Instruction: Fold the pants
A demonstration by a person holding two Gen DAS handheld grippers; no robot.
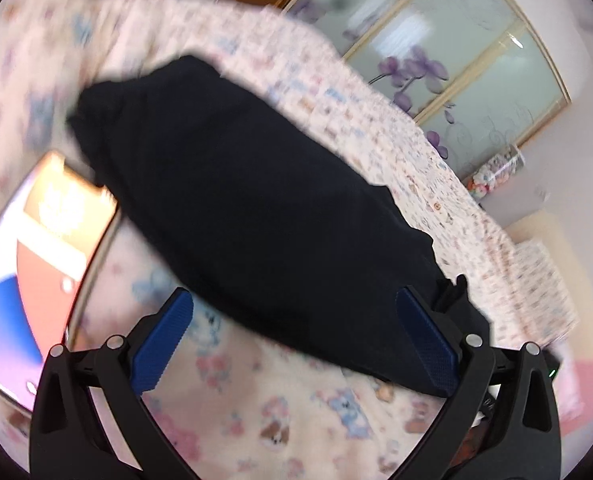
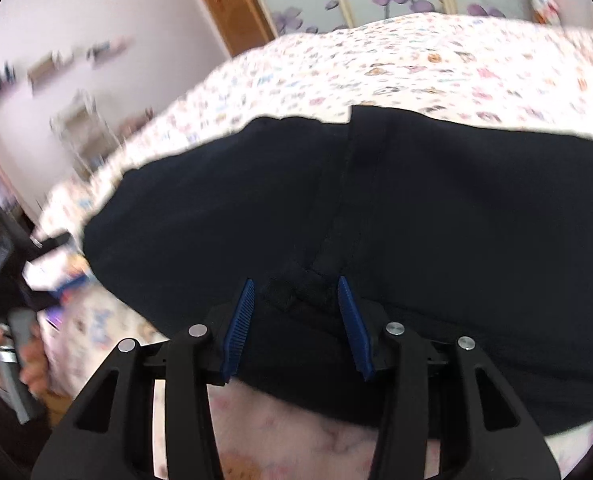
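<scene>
Black pants [image 2: 416, 220] lying on the bed [image 2: 376, 60], long axis crosswise to the right claw [image 2: 296, 284] — jaws apart astride a seam fold; left claw [image 1: 296, 300] wide apart at their near edge — right nearer

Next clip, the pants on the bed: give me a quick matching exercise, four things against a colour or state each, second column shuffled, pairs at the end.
Things:
1. pants
2. bedspread
3. left gripper
4. wardrobe doors

Descriptions:
A. frosted, with purple flowers
B. jaws wide apart, nothing clamped
C. black, lying on the bed
D. pale with small cartoon prints

Pairs: 1-C, 2-D, 3-B, 4-A
</scene>
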